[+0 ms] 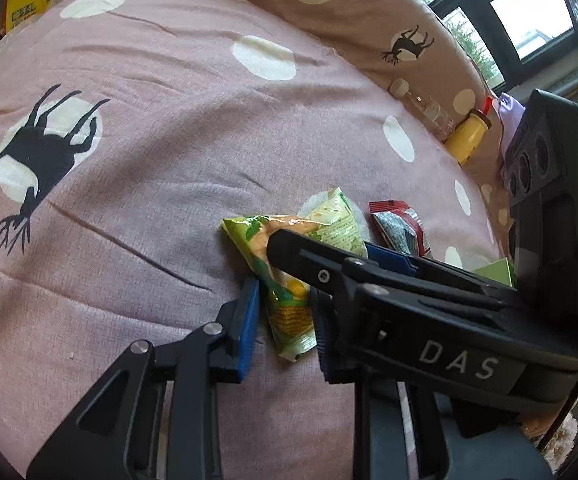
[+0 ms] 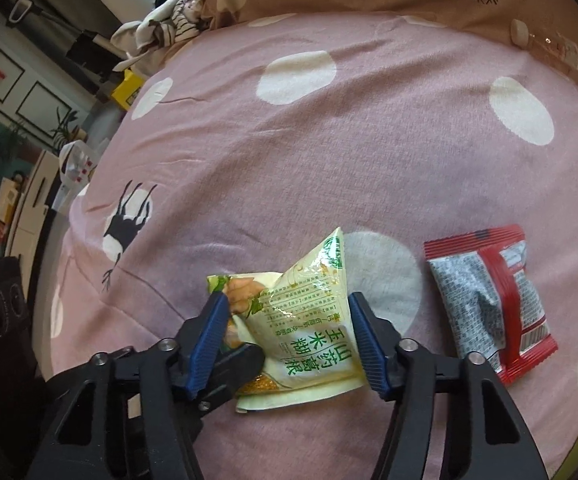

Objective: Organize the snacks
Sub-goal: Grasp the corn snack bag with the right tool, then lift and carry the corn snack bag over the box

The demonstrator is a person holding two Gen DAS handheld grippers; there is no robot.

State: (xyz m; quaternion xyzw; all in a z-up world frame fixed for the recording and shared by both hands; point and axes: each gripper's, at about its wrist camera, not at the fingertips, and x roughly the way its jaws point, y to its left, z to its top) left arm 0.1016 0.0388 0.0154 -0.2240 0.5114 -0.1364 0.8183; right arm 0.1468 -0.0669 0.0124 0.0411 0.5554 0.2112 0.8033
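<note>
Setting: a bed covered by a pink quilted bedspread [image 2: 389, 128] printed with cream dots and black deer.
Snacks: two crinkly green-and-yellow foil snack packets lie overlapped near the middle of the bed, a lower packet [image 1: 289, 304] and an upper packet [image 2: 309, 340] on top. A red-and-grey foil snack packet [image 2: 493, 304] lies apart to their right.
Left tool [image 1: 285, 320]: its blue pads are clamped on the near end of the lower packet.
Right tool [image 2: 289, 344]: its blue pads press both side edges of the upper packet, clamped on it.
Far edge: a clear plastic bottle [image 1: 425, 108] and a yellow bottle [image 1: 467, 138] lie against a brown dotted pillow [image 1: 369, 12].
Step in hand: judged to be gripping the two overlapped packets, one in each tool.
Next move: likely calls for lifting or sliding them apart without tearing foil, then laying them beside the red packet.
</note>
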